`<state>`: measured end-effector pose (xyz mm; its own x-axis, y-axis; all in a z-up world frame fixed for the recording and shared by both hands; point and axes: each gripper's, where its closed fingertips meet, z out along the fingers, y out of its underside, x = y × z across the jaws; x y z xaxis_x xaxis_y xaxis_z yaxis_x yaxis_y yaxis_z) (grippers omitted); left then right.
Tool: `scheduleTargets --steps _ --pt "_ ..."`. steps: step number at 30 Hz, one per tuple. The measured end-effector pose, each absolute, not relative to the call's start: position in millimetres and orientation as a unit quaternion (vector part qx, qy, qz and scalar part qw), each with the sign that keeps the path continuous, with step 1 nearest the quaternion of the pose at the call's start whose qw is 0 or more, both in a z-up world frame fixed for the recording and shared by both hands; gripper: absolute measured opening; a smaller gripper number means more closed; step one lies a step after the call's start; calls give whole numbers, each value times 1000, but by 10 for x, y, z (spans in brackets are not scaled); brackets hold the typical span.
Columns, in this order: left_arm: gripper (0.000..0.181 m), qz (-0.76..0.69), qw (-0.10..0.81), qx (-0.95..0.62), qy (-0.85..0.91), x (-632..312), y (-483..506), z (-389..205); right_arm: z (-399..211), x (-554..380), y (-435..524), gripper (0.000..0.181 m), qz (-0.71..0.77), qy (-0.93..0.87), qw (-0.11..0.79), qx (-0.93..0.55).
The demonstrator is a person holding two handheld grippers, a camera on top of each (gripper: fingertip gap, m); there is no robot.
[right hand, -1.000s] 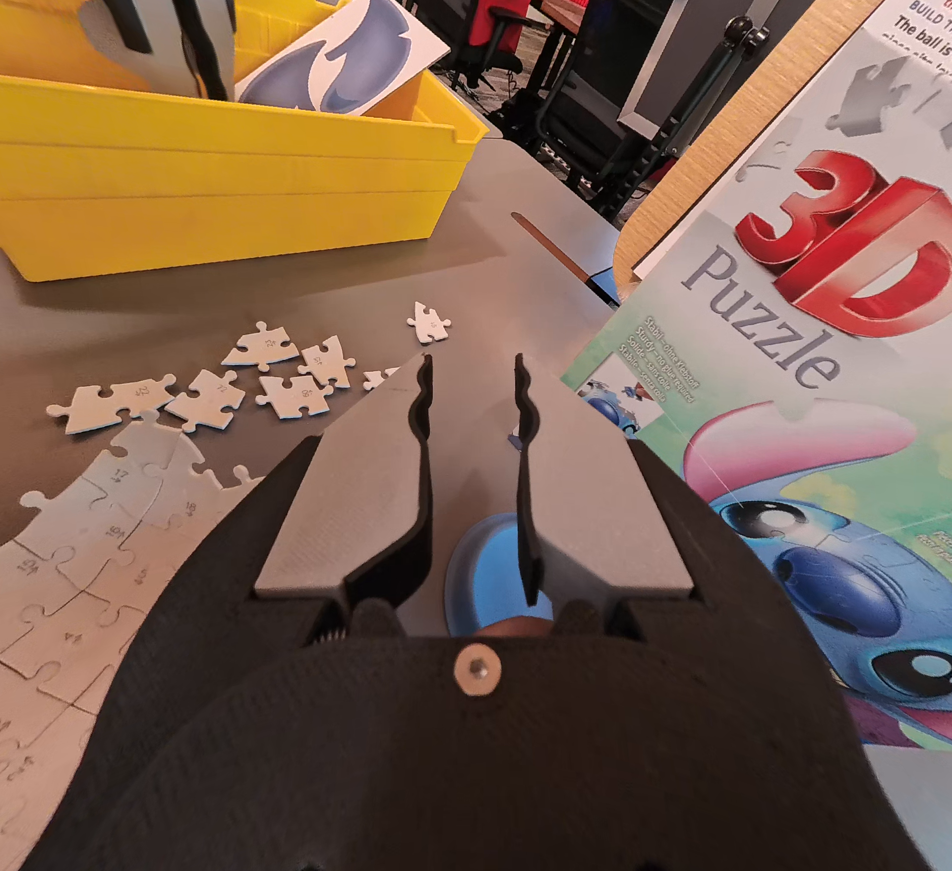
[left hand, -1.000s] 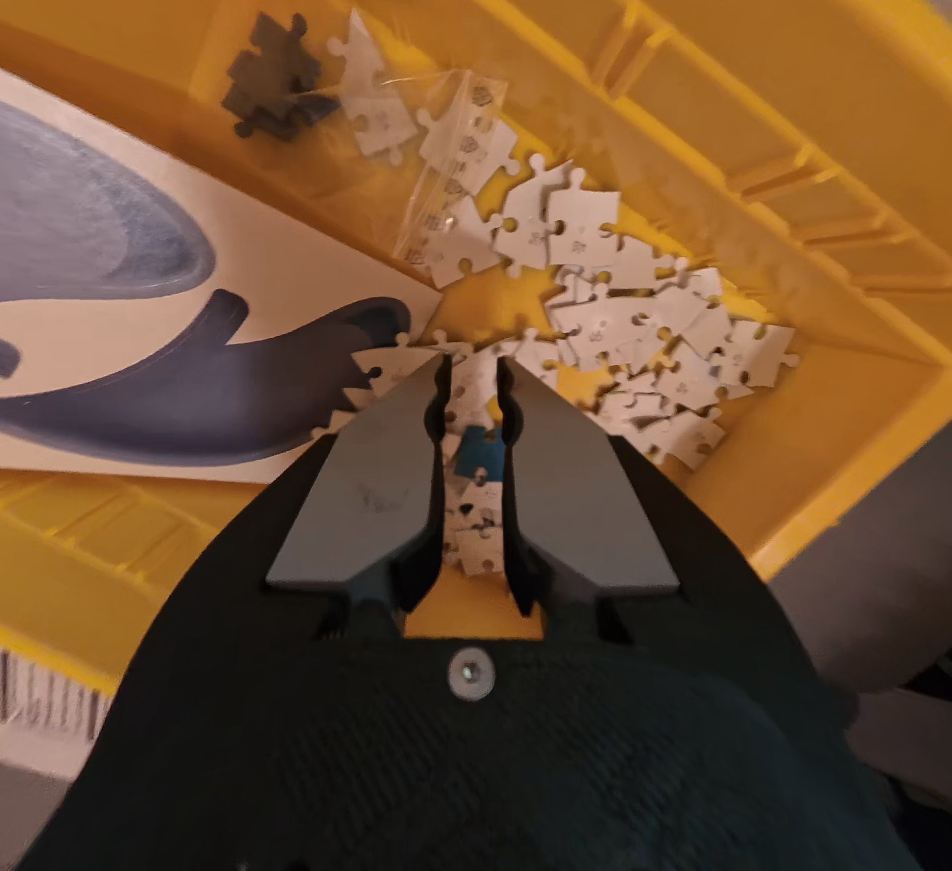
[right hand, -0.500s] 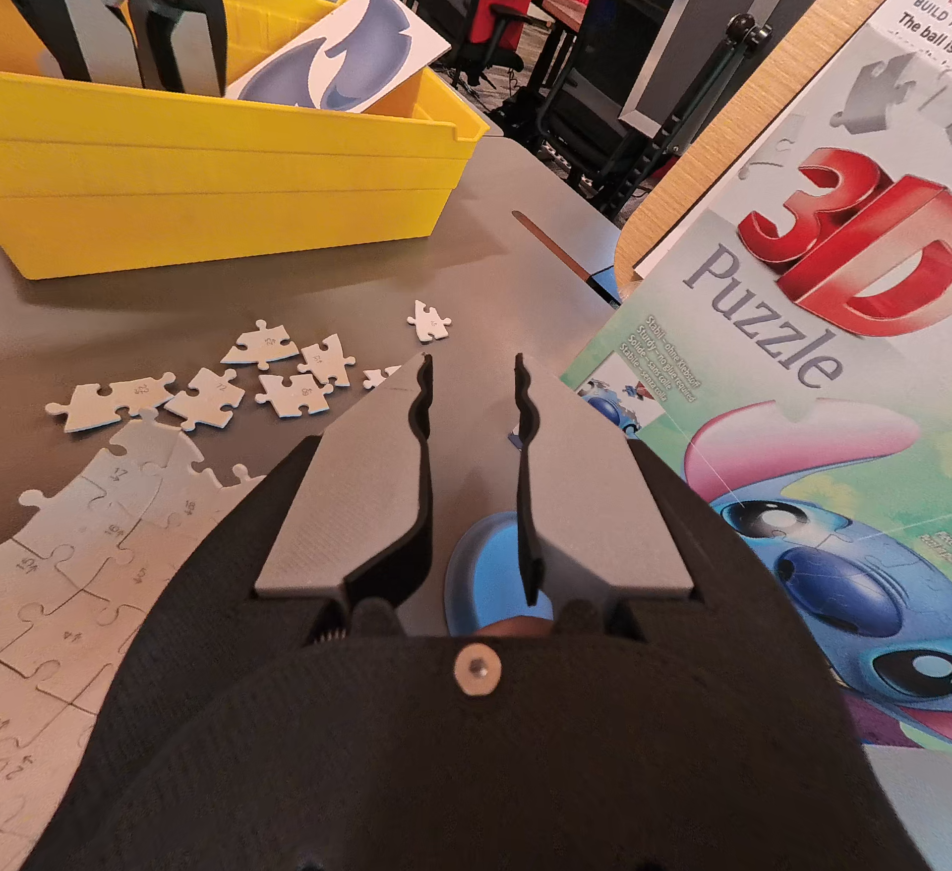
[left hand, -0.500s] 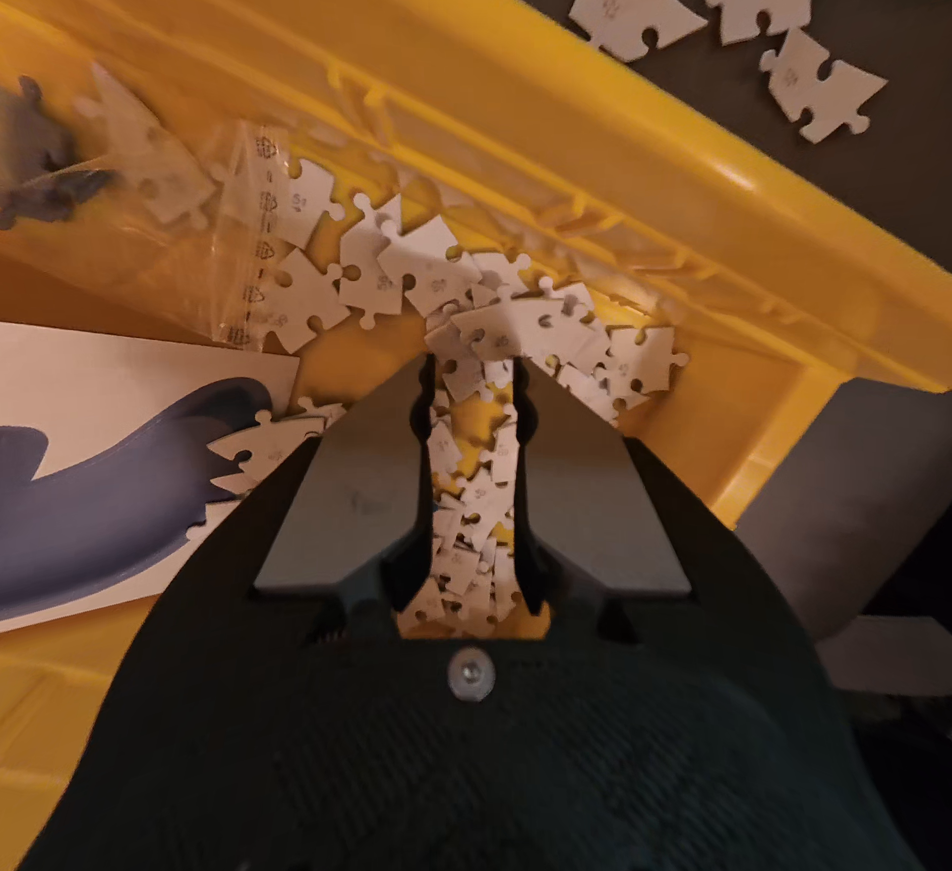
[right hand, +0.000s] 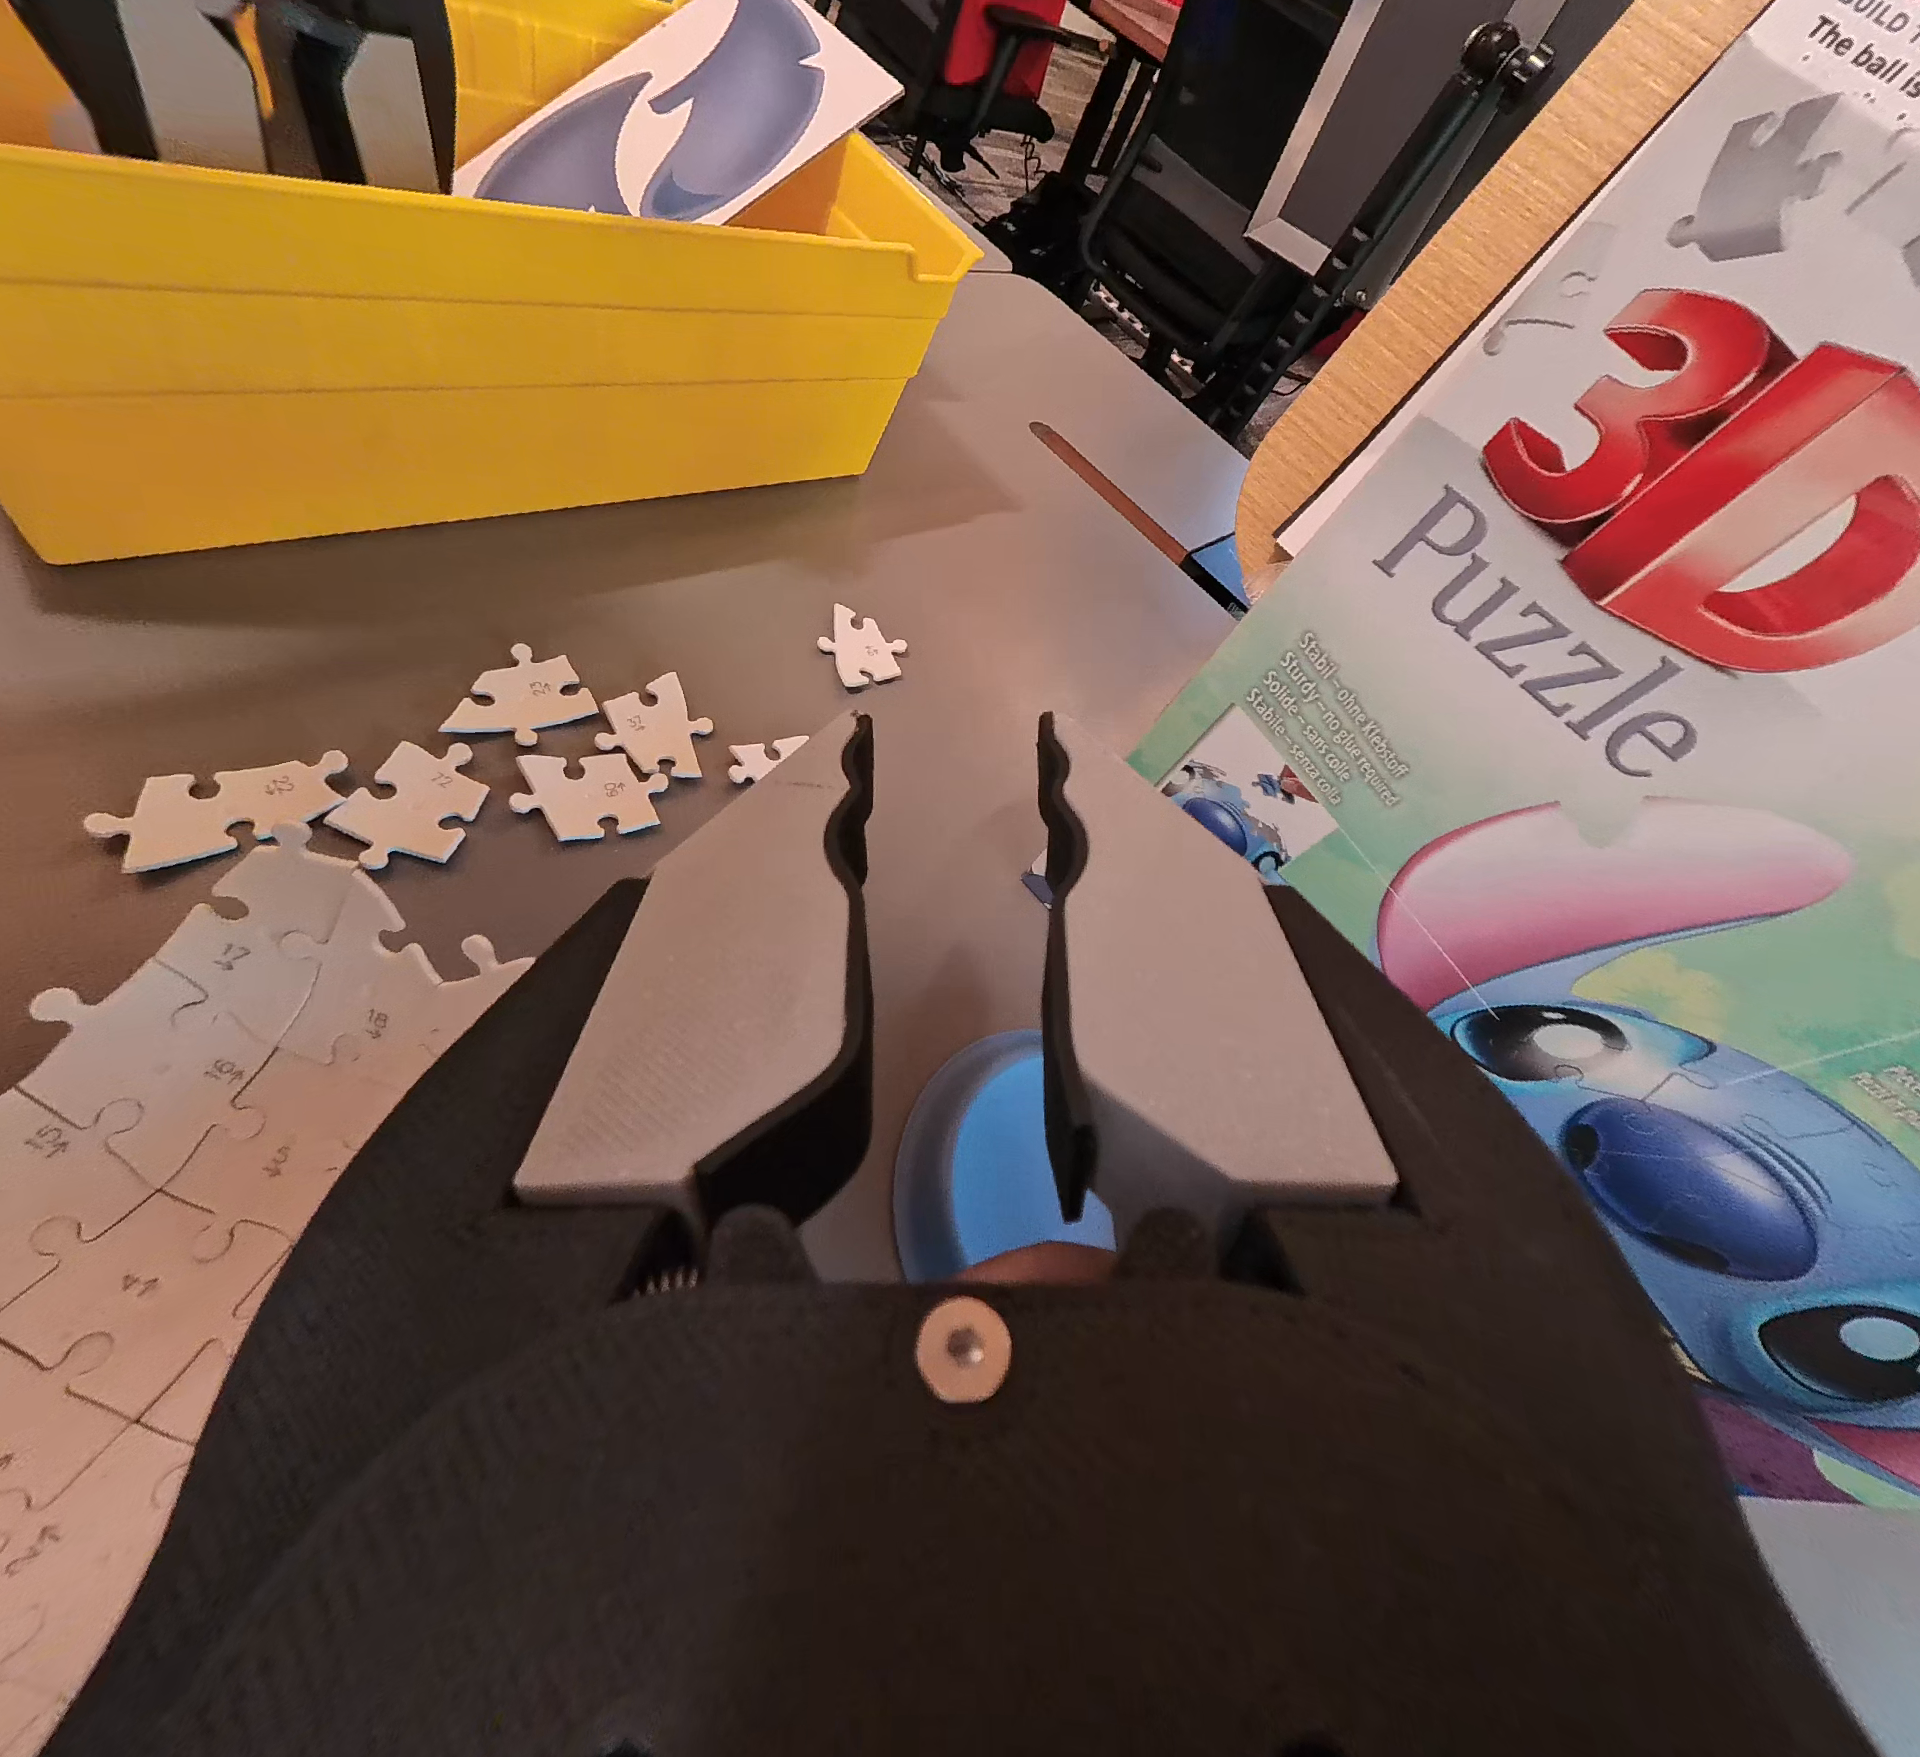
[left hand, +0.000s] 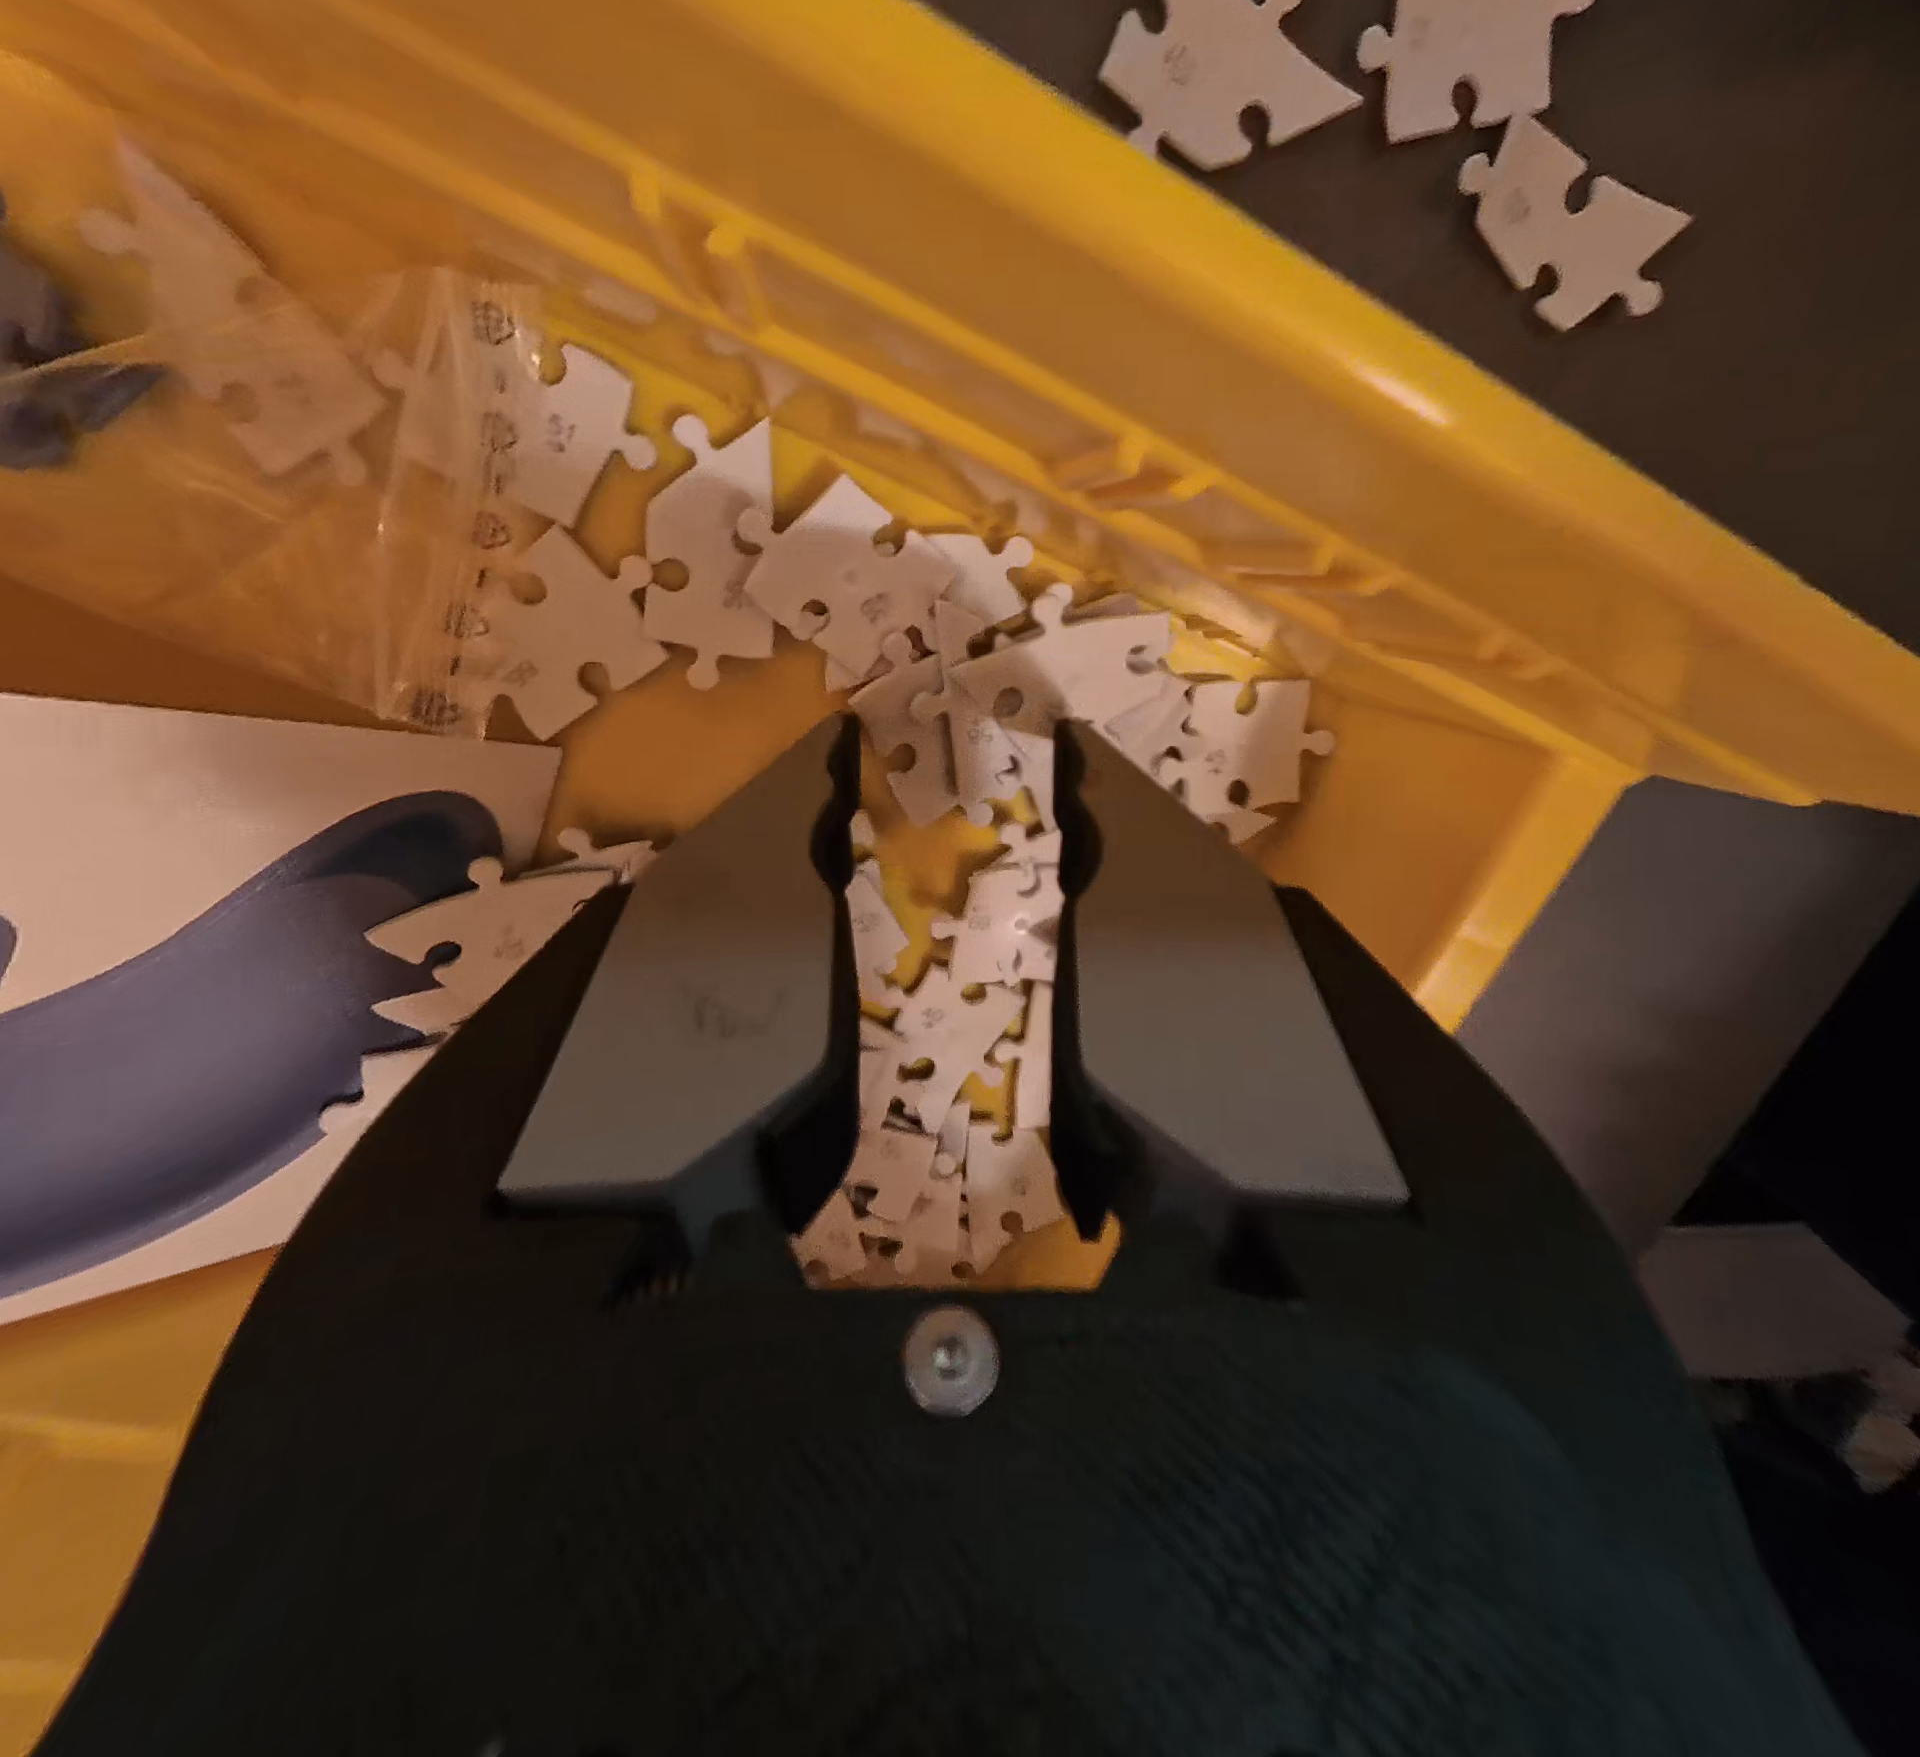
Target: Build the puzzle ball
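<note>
Below your left gripper (left hand: 951, 751), jaws parted and empty, loose puzzle pieces (left hand: 966, 959) heap in the yellow bin (left hand: 1143, 253); you're picking one, so drop and pinch a single edge. Right gripper (right hand: 951, 751) idles open beside the joined panel (right hand: 156, 1136)

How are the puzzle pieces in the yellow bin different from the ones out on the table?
The bin pieces lie heaped and overlapping in a corner of the yellow bin; the loose table pieces lie spread flat, mostly apart. Both show pale backs.
</note>
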<state>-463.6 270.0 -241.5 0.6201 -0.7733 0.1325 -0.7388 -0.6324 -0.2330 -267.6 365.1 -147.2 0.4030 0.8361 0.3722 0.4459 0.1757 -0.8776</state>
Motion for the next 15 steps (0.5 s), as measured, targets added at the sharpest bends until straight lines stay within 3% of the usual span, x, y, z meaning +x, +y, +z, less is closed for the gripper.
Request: scheduleTargets --steps 6,11,15 --pt "34 -96 82 -900 416 -4657 2729 -2424 -1480 -2681 3649 28 173 -519 564 -619" --pt "6 -30 91 -925 367 -5001 2907 -2407 -1480 -2681 3649 28 173 -519 564 -619" --pt "12 -14 117 -928 354 -5120 2972 -2272 -1484 -2685 3647 28 173 -520 563 -618"
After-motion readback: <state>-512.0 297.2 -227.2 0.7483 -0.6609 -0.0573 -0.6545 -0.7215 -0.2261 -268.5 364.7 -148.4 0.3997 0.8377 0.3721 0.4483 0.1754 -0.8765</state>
